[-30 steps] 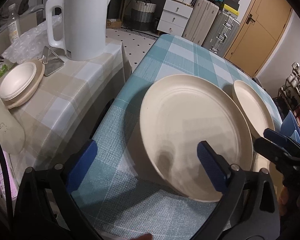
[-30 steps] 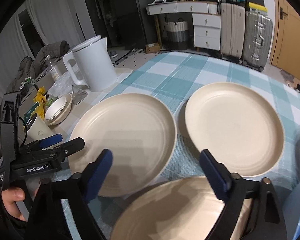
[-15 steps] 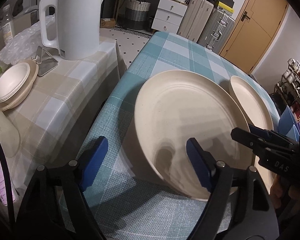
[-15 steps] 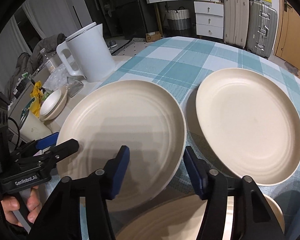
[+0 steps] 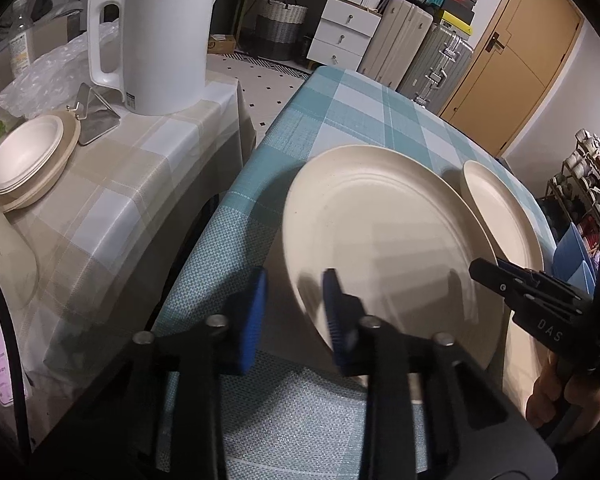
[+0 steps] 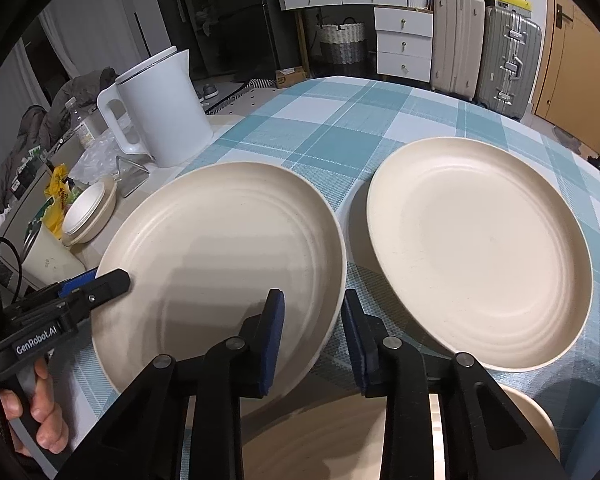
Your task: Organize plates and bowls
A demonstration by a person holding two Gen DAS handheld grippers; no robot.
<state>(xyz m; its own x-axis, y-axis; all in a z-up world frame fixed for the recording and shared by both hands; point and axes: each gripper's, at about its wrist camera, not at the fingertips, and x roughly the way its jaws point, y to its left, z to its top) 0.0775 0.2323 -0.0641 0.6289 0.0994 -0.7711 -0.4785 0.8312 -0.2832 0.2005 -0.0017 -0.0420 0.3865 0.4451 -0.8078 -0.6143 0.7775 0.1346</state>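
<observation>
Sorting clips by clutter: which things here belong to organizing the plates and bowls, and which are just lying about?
Job: left plate, its rim between the closing jaws of left gripper and right gripper; right plate; third plate; stacked bowls.
Lying about: kettle; metal stand; suitcases; bottle.

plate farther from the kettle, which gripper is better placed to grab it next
Right, likely: the right gripper, jaws closing around the kettle-side plate's rim, sits beside the far plate; the left gripper, closing on the opposite rim, is farther.
</observation>
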